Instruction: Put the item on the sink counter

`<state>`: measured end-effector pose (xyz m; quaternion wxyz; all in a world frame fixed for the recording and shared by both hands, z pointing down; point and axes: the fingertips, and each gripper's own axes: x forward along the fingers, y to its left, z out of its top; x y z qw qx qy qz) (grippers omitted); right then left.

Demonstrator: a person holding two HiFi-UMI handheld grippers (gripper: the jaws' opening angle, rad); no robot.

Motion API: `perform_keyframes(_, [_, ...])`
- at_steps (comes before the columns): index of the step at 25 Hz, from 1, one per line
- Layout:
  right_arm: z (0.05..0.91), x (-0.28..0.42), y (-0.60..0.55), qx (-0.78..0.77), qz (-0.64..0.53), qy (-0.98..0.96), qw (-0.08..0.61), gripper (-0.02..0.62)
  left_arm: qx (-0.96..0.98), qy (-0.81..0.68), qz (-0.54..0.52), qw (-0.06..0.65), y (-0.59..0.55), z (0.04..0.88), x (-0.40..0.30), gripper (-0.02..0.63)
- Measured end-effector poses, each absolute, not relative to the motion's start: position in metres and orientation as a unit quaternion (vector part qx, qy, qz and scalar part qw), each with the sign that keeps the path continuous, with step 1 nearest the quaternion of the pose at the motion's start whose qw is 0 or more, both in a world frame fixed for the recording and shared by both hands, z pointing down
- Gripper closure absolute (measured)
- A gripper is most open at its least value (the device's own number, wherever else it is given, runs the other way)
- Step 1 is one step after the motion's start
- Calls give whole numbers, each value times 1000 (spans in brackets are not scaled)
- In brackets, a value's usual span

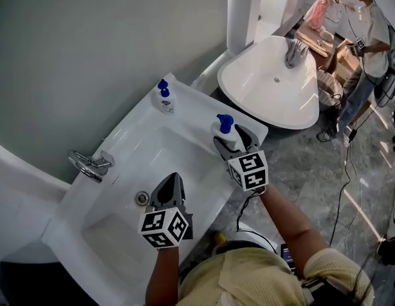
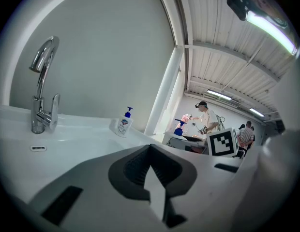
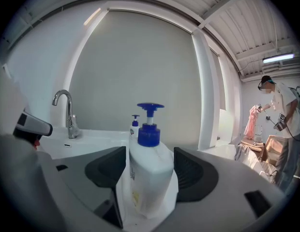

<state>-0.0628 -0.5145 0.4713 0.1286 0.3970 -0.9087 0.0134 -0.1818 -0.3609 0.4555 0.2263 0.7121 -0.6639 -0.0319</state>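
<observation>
Holding: the right gripper (image 1: pixel 232 139) has its jaws pressed against the sides of a white pump soap bottle (image 3: pixel 148 173). The bottle stands upright between the dark pads with its blue pump head on top.
Bottle position: it is at the front right corner of the white sink counter (image 1: pixel 185 116), close to the outer edge. Its base is hidden, so I cannot tell whether it touches the surface.
Step in hand: this looks like the set-down, with the release not yet made.
Doing it well: bring the bottle straight down with the pump vertical until the base sits flat. Place it a little inward from the edge, not on the lip. Open the jaws evenly so neither pad drags the bottle sideways, then back away along the jaw line.
Risk: the bottle is tall with a narrow base and could tip off the corner if one jaw lets go first.
Neighbour: a smaller soap bottle (image 1: pixel 164 99) stands at the back of the counter by the wall, well apart.
Left gripper (image 1: pixel 172 182): its jaws are together with nothing between them. It hovers over the basin (image 1: pixel 130 164) near the drain (image 1: pixel 142 198), clear of the work.
Faucet (image 1: pixel 89 164): it is on the far side of the basin, out of the way.
</observation>
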Motion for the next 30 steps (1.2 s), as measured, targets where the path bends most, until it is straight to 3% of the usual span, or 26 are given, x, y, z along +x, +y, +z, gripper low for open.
perform_keyframes(23, [428,-17,-433,435,47,-896,69,302,732,-649,-35,205,-318,438,-168,577])
perform_keyframes(25, [426,-17,-423,430,50,-899,66,317,734,-647,-36,203,-316,437,-166,577])
perform_keyframes(28, [423,-17,-408,427,47,-901,65,411,737,-644,-38,200,-312,433,-164,577])
perform_keyframes(30, [420,-18,-399,423,47,-903,63,419,740,-641,-39,200,-310,432,-162,577])
